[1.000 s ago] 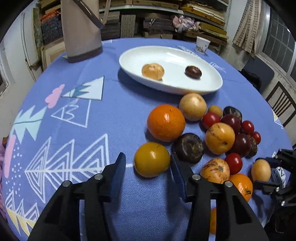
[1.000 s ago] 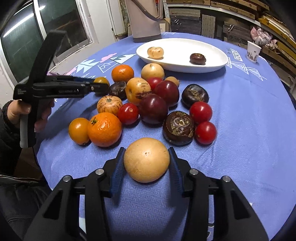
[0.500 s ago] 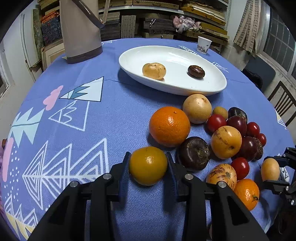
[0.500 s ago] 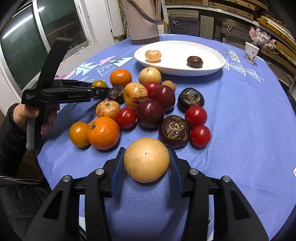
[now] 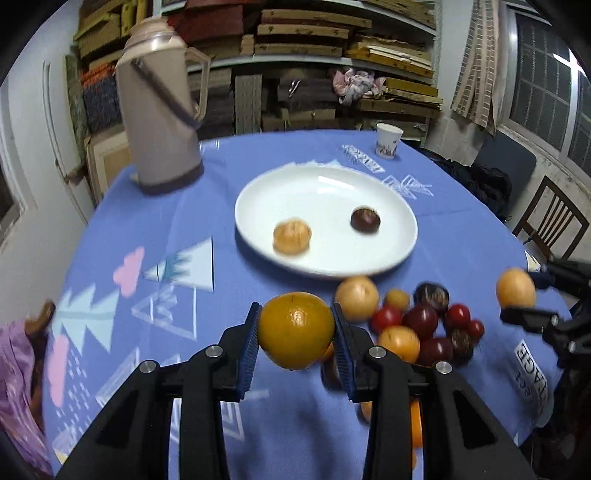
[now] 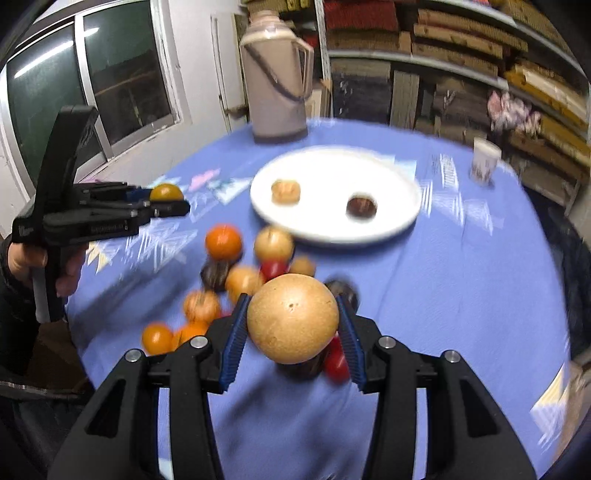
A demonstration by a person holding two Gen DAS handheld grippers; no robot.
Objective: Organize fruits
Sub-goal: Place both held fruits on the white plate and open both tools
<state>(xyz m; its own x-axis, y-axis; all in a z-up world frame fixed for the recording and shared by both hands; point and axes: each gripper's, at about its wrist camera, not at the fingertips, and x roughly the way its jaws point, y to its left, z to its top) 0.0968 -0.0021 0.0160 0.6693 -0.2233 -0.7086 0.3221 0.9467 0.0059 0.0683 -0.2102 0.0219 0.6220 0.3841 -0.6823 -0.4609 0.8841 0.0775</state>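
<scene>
With my left gripper (image 5: 295,334) clamping a yellow-orange citrus (image 5: 295,330) and my right gripper (image 6: 291,325) a tan fruit (image 6: 292,318), both aloft, the white plate (image 5: 369,264) lies ahead, seemingly nearer my left.

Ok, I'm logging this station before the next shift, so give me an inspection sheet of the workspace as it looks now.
Surface: round table under a blue patterned cloth.
Job's things: white plate holding a tan fruit and a dark fruit; loose fruit pile beside the plate.
Clutter: thermos jug, paper cup.
Grippers: left hand-held gripper shut on a yellow-orange fruit; right hand-held gripper shut on a tan round fruit; both clear of the cloth.
Cables: nothing seen.
Surroundings: stacked shelves, windows, a wooden chair.
</scene>
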